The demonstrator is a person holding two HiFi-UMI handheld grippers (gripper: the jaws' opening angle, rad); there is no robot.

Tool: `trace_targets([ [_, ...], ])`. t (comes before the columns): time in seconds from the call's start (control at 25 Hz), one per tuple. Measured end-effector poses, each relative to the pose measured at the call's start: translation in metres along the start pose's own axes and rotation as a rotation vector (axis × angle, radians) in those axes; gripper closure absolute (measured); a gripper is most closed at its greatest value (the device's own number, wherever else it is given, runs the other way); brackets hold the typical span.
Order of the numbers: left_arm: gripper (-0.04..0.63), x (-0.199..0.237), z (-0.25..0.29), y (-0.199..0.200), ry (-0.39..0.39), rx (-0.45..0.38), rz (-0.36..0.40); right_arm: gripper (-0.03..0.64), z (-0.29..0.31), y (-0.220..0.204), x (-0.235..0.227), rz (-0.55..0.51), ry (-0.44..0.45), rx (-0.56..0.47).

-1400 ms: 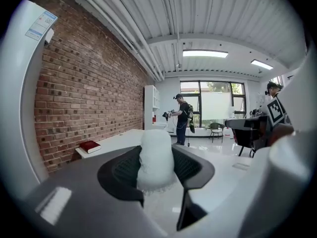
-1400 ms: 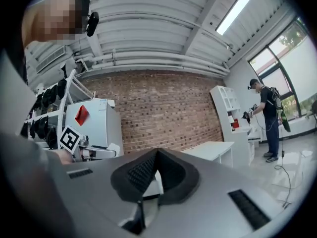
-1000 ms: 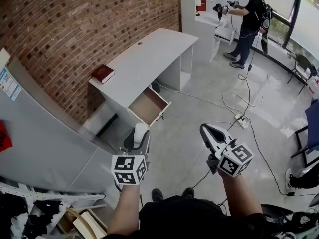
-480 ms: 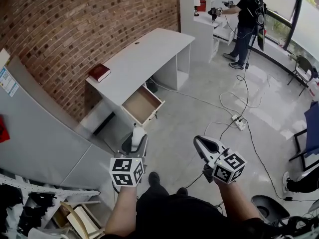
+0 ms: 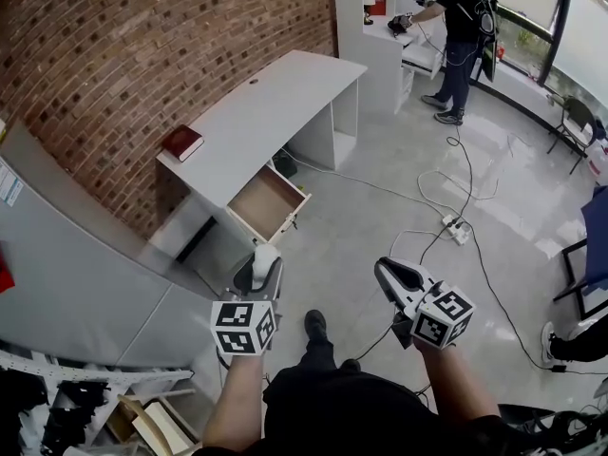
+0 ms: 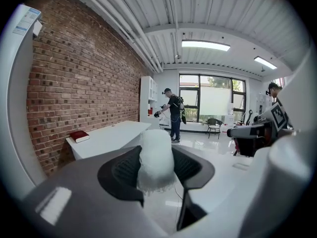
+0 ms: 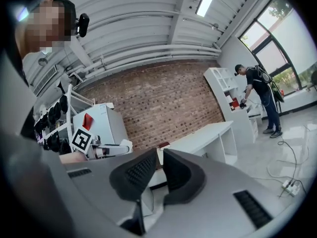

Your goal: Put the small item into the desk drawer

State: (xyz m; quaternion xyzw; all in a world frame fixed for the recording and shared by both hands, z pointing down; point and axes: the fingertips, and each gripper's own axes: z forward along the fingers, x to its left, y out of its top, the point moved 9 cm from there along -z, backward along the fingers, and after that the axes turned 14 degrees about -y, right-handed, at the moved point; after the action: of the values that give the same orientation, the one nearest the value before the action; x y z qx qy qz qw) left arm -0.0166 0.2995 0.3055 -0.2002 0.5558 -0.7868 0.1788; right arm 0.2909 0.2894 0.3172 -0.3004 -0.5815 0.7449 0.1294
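White worktop [image 5: 275, 112] sits by the brick wall, its drawer [image 5: 269, 202] wide open and well apart from both tools. This looks like the carry step. Left tool [image 5: 265, 266] grips the small item [image 6: 156, 155], long axis along the jaws, rounded end toward the drawer. Right tool [image 5: 391, 274] is all but closed, empty. Next: close in, hang over the drawer, release.

The brick wall [image 5: 142, 46] looks rough, the desk [image 5: 275, 103] matt, the floor [image 5: 375, 221] glossy, the drawer [image 5: 266, 202] wood-lined.
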Motion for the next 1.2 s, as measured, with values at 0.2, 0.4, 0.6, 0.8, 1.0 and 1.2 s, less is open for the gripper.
trace_targets([
  [0.2,0.402,0.022,0.029,0.003,-0.023,-0.001,-0.013,0.603,0.025,0.005,-0.015,-0.003,-0.015,0.023],
  [0.4,0.402,0.056,0.063,0.010,-0.032,0.003,-0.014,0.603,0.070,0.014,-0.034,-0.009,-0.025,0.028],
  [0.6,0.402,0.097,0.094,0.019,-0.026,0.020,-0.033,0.603,0.122,0.016,-0.049,0.012,-0.016,0.067],
  [0.8,0.402,0.136,0.119,0.028,-0.028,0.047,-0.039,0.603,0.177,0.021,-0.056,0.014,-0.006,0.091],
  [1.0,0.402,0.172,0.134,0.032,-0.029,0.062,-0.054,0.603,0.222,0.025,-0.052,0.015,0.011,0.117],
  [1.2,0.402,0.210,0.140,0.038,-0.026,0.045,-0.066,0.603,0.259,0.034,-0.043,0.006,0.025,0.126],
])
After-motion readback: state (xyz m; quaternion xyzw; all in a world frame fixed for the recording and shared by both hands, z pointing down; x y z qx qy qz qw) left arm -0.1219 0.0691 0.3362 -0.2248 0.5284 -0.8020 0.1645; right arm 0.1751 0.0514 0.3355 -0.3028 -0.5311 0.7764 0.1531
